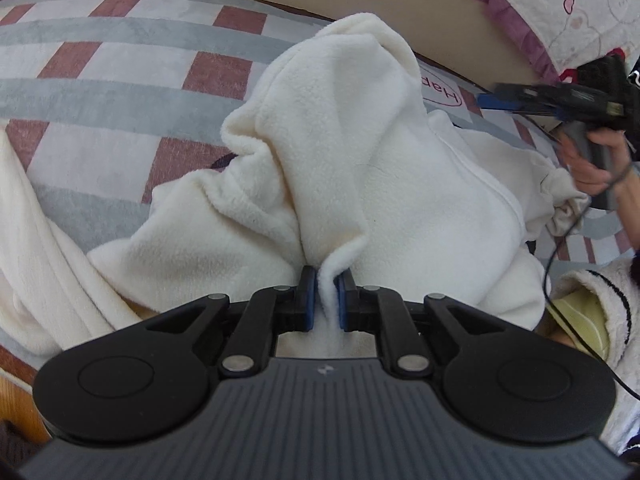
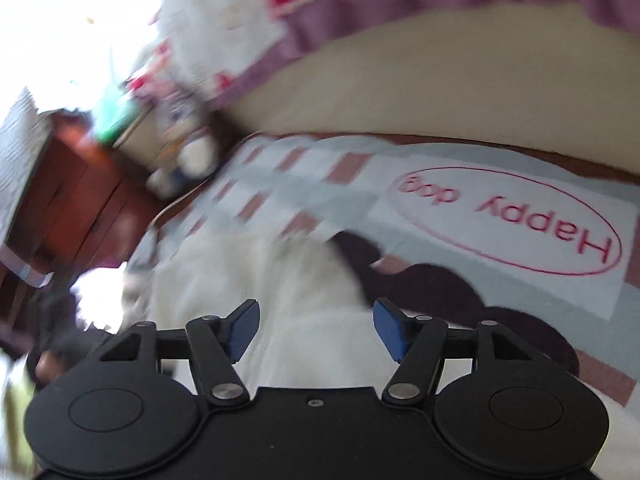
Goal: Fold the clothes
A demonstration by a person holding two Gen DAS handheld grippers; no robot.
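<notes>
A cream fleece garment (image 1: 360,168) lies crumpled on the checked bed cover (image 1: 120,60). My left gripper (image 1: 329,280) is shut on a fold of its edge, which rises in a ridge away from the blue pads (image 1: 308,300). In the left wrist view the right gripper (image 1: 492,101) hovers at the far right above the garment, held by a hand (image 1: 588,164). In the blurred right wrist view my right gripper (image 2: 316,330) is open with nothing between its fingers, and the white garment (image 2: 248,280) lies below it.
The bed cover (image 2: 440,152) carries a pink oval "Happy dog" label (image 2: 508,220). A quilt with a purple frill (image 1: 520,28) hangs at the back right. A wooden bedside cabinet (image 2: 76,200) stands at the left. A black cable (image 1: 560,240) trails by a fuzzy white sleeve (image 1: 600,312).
</notes>
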